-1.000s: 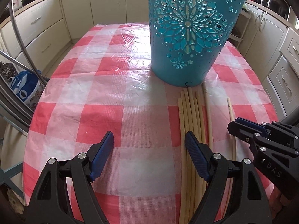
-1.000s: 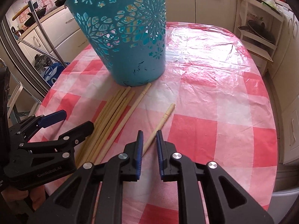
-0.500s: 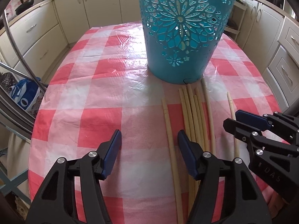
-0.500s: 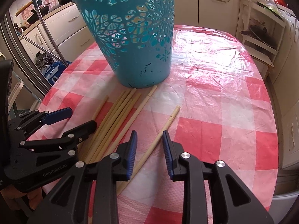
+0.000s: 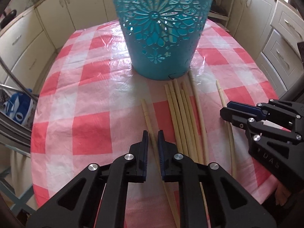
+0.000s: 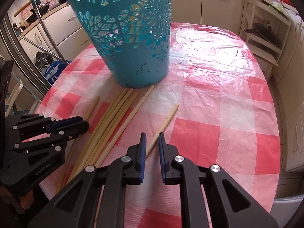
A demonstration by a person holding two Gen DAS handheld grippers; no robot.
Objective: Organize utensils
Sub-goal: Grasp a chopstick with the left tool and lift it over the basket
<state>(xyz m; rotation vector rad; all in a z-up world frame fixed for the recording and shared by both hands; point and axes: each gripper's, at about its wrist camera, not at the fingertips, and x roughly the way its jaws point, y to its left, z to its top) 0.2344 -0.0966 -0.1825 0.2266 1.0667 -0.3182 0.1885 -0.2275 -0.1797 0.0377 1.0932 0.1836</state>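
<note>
A: Where do the 2 grippers stand?

B: The left gripper (image 5: 153, 138) has its jaws drawn narrow on the left chopstick (image 5: 146, 112), which lies alone on the tabletop (image 5: 85, 95) and runs toward 12 o'clock. The right gripper (image 6: 152, 142) is closing. The right chopstick (image 6: 167, 117) sits between its jaws but nearer the left pad, and I judge the pads are not yet pressing on it.

A: And the rest of the utensils?

B: The bundle of chopsticks (image 5: 182, 114) lies flat between the 2 single ones, at 1 o'clock from the left gripper, with its tips just short of the teal basket (image 5: 161, 28). The basket stands upright at 12 o'clock from both grippers.

A: So what makes this pickup go well?

B: Let the right jaws finish closing before lifting, or the stick will likely slip out. It would help to centre them so the stick does not roll against 1 pad. Each grip looks to be low on its stick, well back from the 12 o'clock end, so the long free end may droop or swing. Raise both slowly and keep the wrists steady.

A: Any hazard with the basket?

B: It looks light and has a tall wall. Lift each tip clear over the rim, then tilt the stick down inside rather than nudging the side, which could tip it.
</note>
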